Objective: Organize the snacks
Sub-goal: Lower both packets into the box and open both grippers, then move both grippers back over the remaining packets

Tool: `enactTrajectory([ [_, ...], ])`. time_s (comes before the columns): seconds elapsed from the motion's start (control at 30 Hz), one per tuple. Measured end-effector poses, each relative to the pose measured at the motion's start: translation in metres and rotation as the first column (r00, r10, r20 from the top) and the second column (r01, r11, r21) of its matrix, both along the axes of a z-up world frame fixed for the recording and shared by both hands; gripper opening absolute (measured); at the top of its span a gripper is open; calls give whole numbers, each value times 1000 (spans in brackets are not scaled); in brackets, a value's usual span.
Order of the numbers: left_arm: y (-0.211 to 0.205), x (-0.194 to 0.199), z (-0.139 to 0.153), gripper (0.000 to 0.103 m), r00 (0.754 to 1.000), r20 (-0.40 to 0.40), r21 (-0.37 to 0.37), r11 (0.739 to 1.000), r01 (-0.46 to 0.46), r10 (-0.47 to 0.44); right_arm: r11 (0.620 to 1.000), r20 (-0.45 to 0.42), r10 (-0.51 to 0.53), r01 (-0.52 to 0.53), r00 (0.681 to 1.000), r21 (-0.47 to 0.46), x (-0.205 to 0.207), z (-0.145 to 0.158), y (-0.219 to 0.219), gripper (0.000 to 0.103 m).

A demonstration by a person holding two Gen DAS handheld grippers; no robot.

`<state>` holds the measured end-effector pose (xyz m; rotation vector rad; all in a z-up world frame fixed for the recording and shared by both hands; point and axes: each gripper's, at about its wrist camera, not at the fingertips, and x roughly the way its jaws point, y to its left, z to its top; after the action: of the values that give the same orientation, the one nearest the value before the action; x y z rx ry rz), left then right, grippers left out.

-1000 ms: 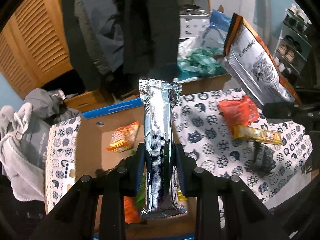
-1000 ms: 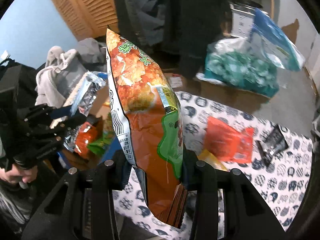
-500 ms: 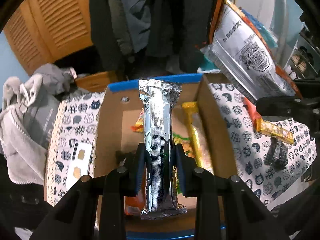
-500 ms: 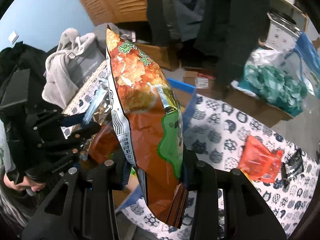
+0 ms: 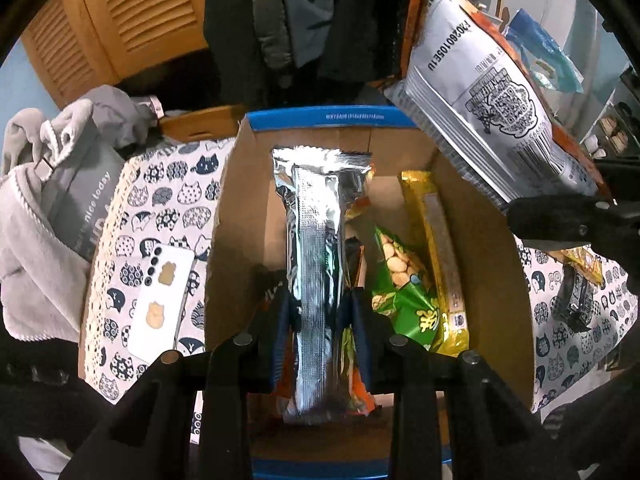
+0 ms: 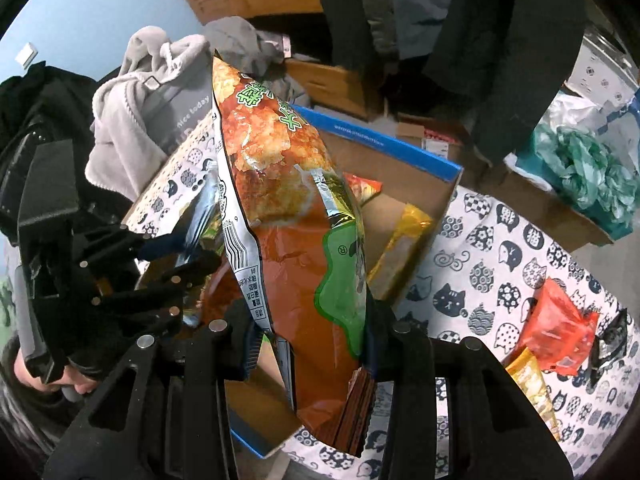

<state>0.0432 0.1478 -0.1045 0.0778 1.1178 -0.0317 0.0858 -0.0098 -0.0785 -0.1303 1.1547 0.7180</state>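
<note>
A long, crinkled silver foil packet [image 5: 318, 280] is clamped between the narrowed fingers of the left gripper [image 5: 320, 316] and is held over the open cardboard box [image 5: 486, 264], its sealed, serrated end pointing toward 12 o'clock. Inside the box, a glossy green biscuit bag [image 5: 404, 288] and a slim gold-wrapped bar [image 5: 438, 248] are seen at 3 o'clock of the packet.

A large, puffy orange chip bag [image 6: 296, 216] with a green patch is gripped at its lower end by the fingers of the right gripper [image 6: 308, 344], closed onto it; the bag is held upright, tilted toward 11 o'clock, over the near side of the box [image 6: 416, 160]. At 4 o'clock on the cat-print tablecloth [image 6: 480, 256], a crumpled red pouch [image 6: 560, 328] is seen lying flat. In the left wrist view, a white phone [image 5: 162, 300] rests on the cloth at 9 o'clock of the box.
</note>
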Motion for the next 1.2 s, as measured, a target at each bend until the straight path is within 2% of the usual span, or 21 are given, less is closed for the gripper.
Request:
enactTrajectory([
  [0.13,-2,-1,0,30,1000,-2,13,1000,3,-3,1000,-18,-4,4,1000,-4,1,-5,2,39],
  [0.2,-2,0,2,38,1000,-1,15,1000,-2,2,1000,-22,-3,3,1000,-7,0,-6,3,39],
  [0.23,-1,-1,3,48,1000,5,16,1000,-5,5,1000,-23,-3,3,1000,-8,0,-7,4,40],
  [0.27,-1,-1,5,53,1000,12,17,1000,-9,9,1000,-25,-3,3,1000,-9,-1,-8,4,40],
  [0.37,0,-2,11,54,999,33,32,999,-18,17,1000,-37,-11,11,999,-3,0,-11,5,44],
  [0.4,1,-2,12,55,999,38,34,999,-22,20,1000,-48,-10,11,999,4,0,-12,5,50],
  [0.47,2,-2,15,62,998,48,31,999,-28,27,1000,-51,-17,17,999,5,-1,-13,4,53],
  [0.73,1,1,16,62,999,43,34,999,-29,28,1000,-26,-27,27,999,5,-9,-5,-5,66],
  [0.83,0,-1,24,62,998,57,25,999,-31,30,1000,-2,-27,27,1000,13,-14,4,-12,67],
  [0.9,-2,-2,32,62,997,76,13,1000,-26,25,999,15,-34,34,999,4,-16,7,-17,71],
  [1.2,-31,0,46,63,995,101,35,999,20,-23,995,47,-93,95,995,-39,-15,5,-53,72],
])
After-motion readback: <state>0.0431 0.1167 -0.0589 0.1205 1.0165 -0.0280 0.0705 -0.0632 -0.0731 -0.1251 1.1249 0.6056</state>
